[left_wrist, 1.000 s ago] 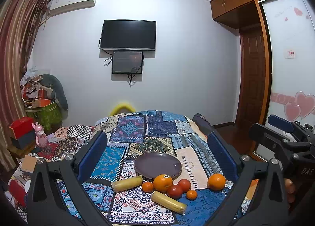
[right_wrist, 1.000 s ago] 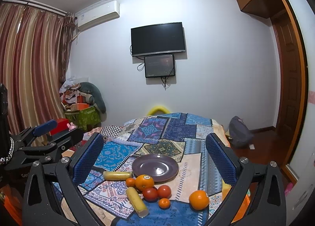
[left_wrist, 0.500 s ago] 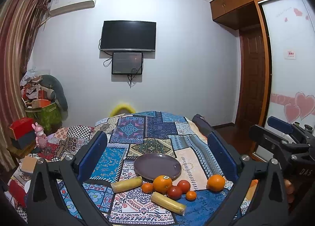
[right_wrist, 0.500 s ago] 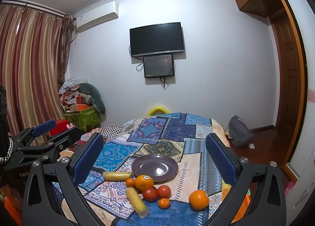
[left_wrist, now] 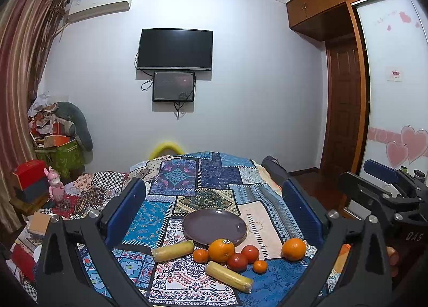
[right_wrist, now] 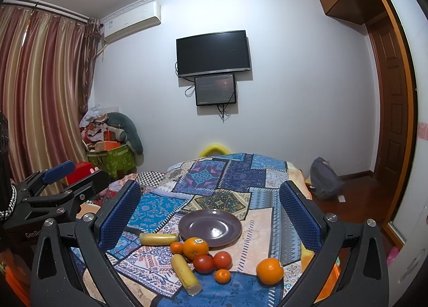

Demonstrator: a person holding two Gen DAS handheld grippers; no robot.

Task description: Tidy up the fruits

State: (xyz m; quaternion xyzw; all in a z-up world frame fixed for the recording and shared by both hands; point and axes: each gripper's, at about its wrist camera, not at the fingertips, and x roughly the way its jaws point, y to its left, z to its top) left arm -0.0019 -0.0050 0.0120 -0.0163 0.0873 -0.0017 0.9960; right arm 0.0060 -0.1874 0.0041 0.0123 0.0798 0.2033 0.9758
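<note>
Fruit sits in a bunch on a bright quilt (left_wrist: 214, 178) that covers a bed. A dark round plate (left_wrist: 214, 226) lies flat on the quilt, with nothing on it.

Just in front of the plate is a big orange (left_wrist: 221, 246) with a sticker on top. It touches the near rim of the plate. A small orange (left_wrist: 200, 255) sits at its left side. Two red tomatoes (left_wrist: 243, 257) sit side by side at its right. A tiny orange (left_wrist: 259, 266) is in front of the tomatoes. A second big orange (left_wrist: 293, 249) sits by itself, off to the right, near the edge of the bed.

One yellow roll (left_wrist: 172, 250) lies left of the plate. Another yellow roll (left_wrist: 228, 276) lies at a slant in front of the fruit bunch.

The left claw (left_wrist: 214, 213) is held wide apart, with nothing between its blue pads (left_wrist: 125, 210). The right claw (right_wrist: 210, 213) is spread wide too and holds nothing. Both claws hang above the near end of the bed, well back from the fruit. The gap in each claw frames the plate and the fruit.

Bare quilt runs behind the plate, up to the far end of the bed. The right edge of the bed drops to a wood floor (right_wrist: 361, 192), where a gray bag (right_wrist: 325, 182) sits.
</note>
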